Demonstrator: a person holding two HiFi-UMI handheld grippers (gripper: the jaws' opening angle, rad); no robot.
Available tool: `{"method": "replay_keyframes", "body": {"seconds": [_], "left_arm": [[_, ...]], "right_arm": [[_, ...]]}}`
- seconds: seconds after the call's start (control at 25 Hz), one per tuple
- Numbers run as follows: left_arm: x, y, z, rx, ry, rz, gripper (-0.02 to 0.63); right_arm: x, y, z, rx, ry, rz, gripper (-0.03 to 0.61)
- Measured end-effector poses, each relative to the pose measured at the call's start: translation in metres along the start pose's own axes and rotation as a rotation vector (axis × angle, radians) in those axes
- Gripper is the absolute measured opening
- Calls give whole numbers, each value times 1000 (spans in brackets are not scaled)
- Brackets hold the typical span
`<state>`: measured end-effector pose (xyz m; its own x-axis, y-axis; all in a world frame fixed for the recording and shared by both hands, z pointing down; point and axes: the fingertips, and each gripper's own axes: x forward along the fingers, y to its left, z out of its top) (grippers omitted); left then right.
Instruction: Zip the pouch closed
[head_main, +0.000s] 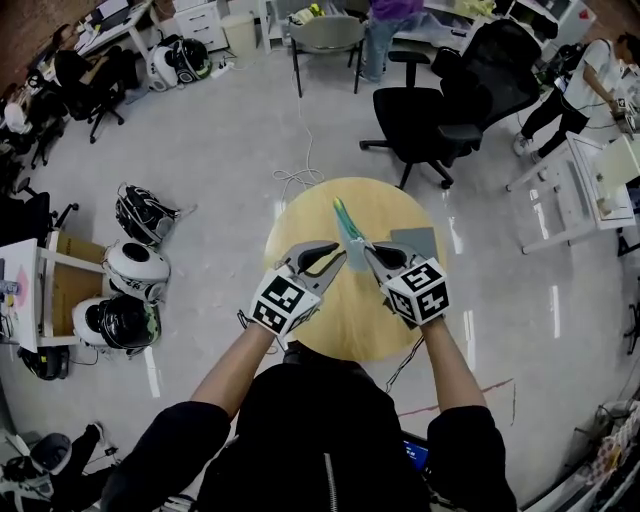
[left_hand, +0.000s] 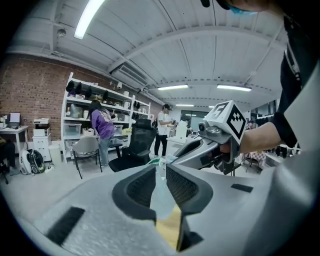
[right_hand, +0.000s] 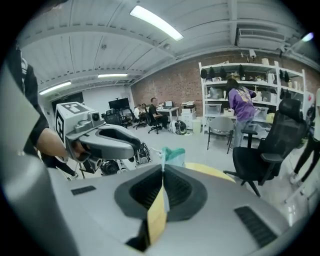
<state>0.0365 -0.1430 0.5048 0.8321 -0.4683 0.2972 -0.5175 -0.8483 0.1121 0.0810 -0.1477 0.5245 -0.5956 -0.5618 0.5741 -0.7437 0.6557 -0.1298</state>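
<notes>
Clamped on the pouch (head_main: 348, 228) from both sides. Left gripper (left_hand: 161, 167) shut on the clear panel, pale film squeezed between its ribbed pads (left_hand: 142, 188). Right gripper (right_hand: 163, 167) closed tight on a thin edge of the same pouch. Held up above the round table (head_main: 300, 225), edge-on just ahead of both sets of tips, teal end farthest from them. Tips nearly meeting, right gripper just right of the left one's jaws. Just beyond and beneath the right gripper, a flat grey piece (head_main: 418, 240) lying on the table. Well beyond both tips, a black office chair (head_main: 430, 110) on the floor
</notes>
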Motion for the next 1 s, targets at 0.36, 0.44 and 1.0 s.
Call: {"method": "replay_keyframes", "body": {"seconds": [0.36,0.44,1.0], "left_arm": [[12,-23,-1,-28,23,-67,95],[13,-27,-2,-25,25,-68,86],[7,-35,-14,6,70,-94,8]], "right_arm": [[-16,22,-6,-20,12,17,11],[-18,27,-8,-28,16,26,11],[-19,39,-19,-50,31,76,9]]}}
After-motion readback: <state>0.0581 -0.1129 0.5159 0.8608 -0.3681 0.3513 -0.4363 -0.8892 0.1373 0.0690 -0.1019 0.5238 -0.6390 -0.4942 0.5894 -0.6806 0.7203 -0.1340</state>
